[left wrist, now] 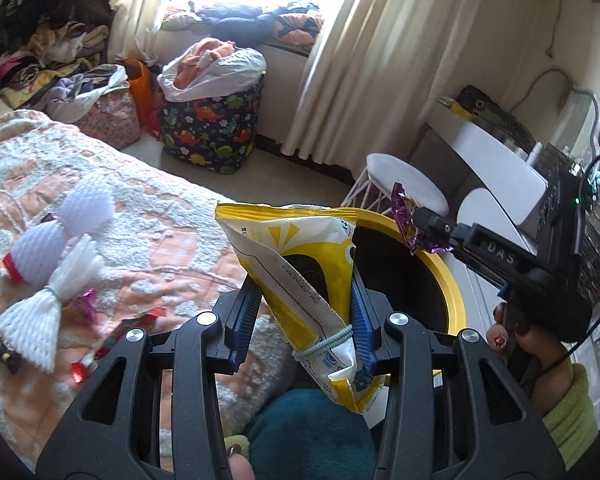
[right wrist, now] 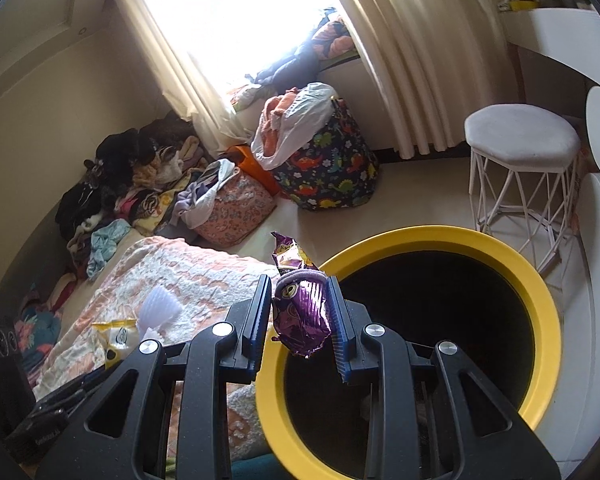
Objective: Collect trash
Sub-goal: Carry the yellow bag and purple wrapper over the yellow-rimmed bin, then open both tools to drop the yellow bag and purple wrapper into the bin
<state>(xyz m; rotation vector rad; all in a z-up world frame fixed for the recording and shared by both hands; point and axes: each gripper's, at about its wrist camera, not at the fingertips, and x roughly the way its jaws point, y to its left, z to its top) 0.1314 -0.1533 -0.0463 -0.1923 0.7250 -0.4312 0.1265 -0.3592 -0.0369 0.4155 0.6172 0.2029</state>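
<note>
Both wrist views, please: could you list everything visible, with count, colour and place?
Snack bag: one, yellow and white, in the left tool.
Wrapper: one, purple, in the right tool.
Bin: one, yellow rim, dark inside, beside the bed.
Foam nets: three, white, on the bedspread.
Bedspread: one, peach and white.
Stool: one, white, near the curtain.
Dinosaur basket: one, dark, under the window.
Left tool: shut on the bag.
Right tool: shut on the wrapper.

The right gripper (left wrist: 414, 216), seen from the left wrist, bears raised letters reading "DAS" on its black body. The yellow bag (left wrist: 300, 272) carries a printed line of digits, seen reversed and only partly legible. Print on the purple wrapper (right wrist: 300, 316) is too crumpled to read.
</note>
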